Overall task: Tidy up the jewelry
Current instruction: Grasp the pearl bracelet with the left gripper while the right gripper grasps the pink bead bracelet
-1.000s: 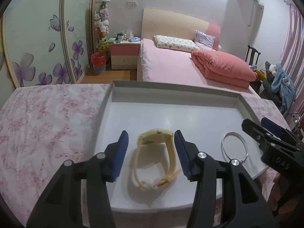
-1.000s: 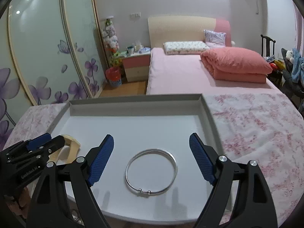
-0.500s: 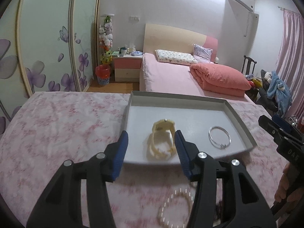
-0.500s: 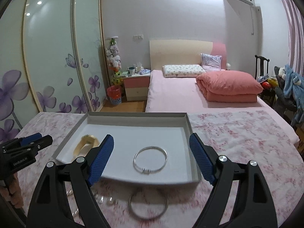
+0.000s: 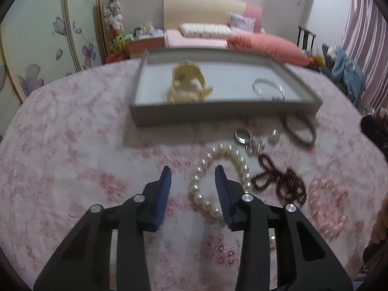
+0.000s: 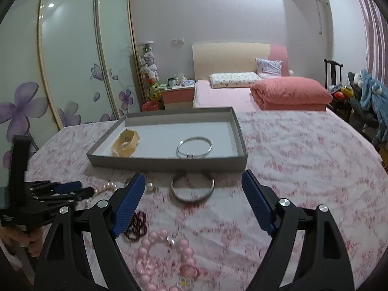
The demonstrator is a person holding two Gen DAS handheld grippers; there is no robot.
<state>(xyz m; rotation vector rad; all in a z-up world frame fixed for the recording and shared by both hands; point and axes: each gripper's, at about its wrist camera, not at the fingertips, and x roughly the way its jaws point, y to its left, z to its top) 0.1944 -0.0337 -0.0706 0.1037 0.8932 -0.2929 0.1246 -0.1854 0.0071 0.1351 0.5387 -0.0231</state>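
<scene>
A grey tray on the pink floral cloth holds a cream watch and a thin silver bangle. My left gripper hovers low over a white pearl bracelet lying in front of the tray. Its jaws are closing, with one side of the pearl loop between them but the pads clear of it. My right gripper stands wide open, its fingers framing a thick silver bangle on the cloth.
Loose on the cloth near the tray lie a dark red bead strand, a pink bead bracelet and a small silver ring. A bed and a wardrobe stand beyond the table.
Both grippers have drawn back from over the tray to the cloth in front of it, bringing the loose jewelry into view. The left jaws have narrowed; the right jaws keep their width.
</scene>
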